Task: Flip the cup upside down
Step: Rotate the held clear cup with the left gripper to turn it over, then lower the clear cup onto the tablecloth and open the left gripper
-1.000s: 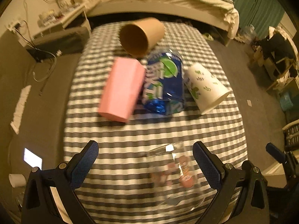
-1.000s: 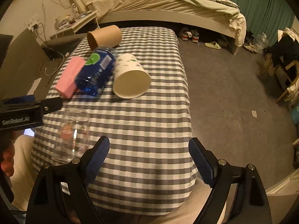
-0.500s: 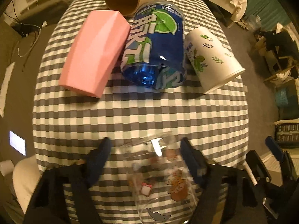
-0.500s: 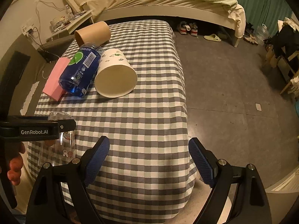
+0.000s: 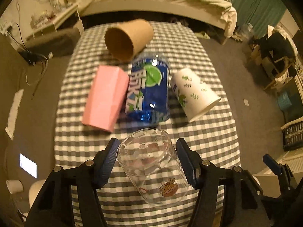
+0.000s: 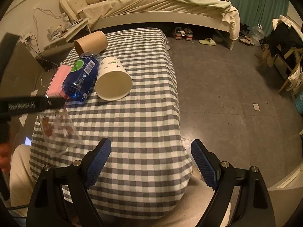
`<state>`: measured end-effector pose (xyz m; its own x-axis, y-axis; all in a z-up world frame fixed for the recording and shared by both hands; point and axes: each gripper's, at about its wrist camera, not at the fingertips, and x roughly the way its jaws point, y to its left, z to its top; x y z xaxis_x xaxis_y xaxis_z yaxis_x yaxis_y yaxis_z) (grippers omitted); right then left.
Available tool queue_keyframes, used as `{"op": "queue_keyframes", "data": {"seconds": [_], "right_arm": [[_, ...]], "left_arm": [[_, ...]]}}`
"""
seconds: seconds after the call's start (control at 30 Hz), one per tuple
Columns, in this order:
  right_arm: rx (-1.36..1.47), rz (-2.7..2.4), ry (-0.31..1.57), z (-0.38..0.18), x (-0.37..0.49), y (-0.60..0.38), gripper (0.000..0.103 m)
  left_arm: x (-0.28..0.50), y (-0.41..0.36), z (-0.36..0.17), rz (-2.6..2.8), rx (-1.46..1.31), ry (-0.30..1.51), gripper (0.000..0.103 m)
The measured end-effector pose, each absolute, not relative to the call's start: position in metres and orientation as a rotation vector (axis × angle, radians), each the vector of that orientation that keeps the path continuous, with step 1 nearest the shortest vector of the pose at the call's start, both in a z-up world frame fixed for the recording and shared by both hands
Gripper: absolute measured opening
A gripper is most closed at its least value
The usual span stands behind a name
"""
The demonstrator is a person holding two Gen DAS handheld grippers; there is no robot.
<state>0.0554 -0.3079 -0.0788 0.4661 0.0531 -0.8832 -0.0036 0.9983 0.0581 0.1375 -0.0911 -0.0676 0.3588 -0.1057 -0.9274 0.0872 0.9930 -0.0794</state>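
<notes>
A clear glass cup (image 5: pixel 151 162) with cartoon stickers sits between my left gripper's (image 5: pixel 146 158) blue pads, which press its sides. It is lifted and tilted above the checked tablecloth (image 5: pixel 208 132), its mouth facing away from the camera. In the right wrist view the same cup (image 6: pixel 56 130) hangs tilted under the left gripper's arm (image 6: pixel 32 104) at the table's near left. My right gripper (image 6: pixel 151 162) is open and empty over the table's near edge.
On the cloth lie a pink cup (image 5: pixel 106 96), a blue bottle (image 5: pixel 149 90), a white leaf-print paper cup (image 5: pixel 195 96) and a brown paper cup (image 5: pixel 128 37), all on their sides. A bed (image 6: pixel 161 5) stands behind; bare floor (image 6: pixel 227 85) lies to the right.
My left gripper closed on the glass cup and lifted it off the cloth, tilting it. The right gripper stayed open and barely moved.
</notes>
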Motion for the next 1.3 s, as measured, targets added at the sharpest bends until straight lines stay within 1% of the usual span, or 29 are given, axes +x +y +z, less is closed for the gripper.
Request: {"op": "queue_keyframes", "data": {"seconds": [0.23, 0.47, 0.73, 0.83, 0.87, 0.9, 0.93, 1.1, 1.3], "right_arm": [[0.042, 0.029, 1.093, -0.078, 0.047, -0.303, 0.087], [0.021, 0.034, 1.079, -0.071, 0.046, -0.297, 0.086], [0.024, 0.026, 1.082, -0.069, 0.041, -0.297, 0.086], [0.025, 0.021, 1.079, -0.067, 0.037, -0.298, 0.086], [0.024, 0.019, 1.077, -0.066, 0.036, -0.299, 0.086], [0.023, 0.017, 1.074, -0.064, 0.034, -0.299, 0.086], [0.022, 0.014, 1.071, -0.062, 0.033, -0.299, 0.087], [0.021, 0.009, 1.044, -0.05, 0.026, -0.299, 0.086], [0.018, 0.025, 0.972, -0.022, 0.013, -0.293, 0.087]], "left_arm": [[0.115, -0.106, -0.065, -0.137, 0.062, 1.123, 0.062], [0.095, -0.11, -0.075, -0.177, 0.04, 1.163, 0.061], [0.089, -0.109, -0.079, -0.199, 0.007, 1.165, 0.061], [0.089, -0.111, -0.07, -0.202, 0.016, 1.121, 0.063], [0.089, -0.112, -0.068, -0.205, 0.021, 1.112, 0.065], [0.089, -0.113, -0.065, -0.207, 0.027, 1.101, 0.07], [0.089, -0.113, -0.06, -0.209, 0.032, 1.084, 0.071], [0.088, -0.11, -0.036, -0.208, 0.03, 1.012, 0.071], [0.073, -0.092, 0.008, -0.203, 0.005, 0.867, 0.071]]}}
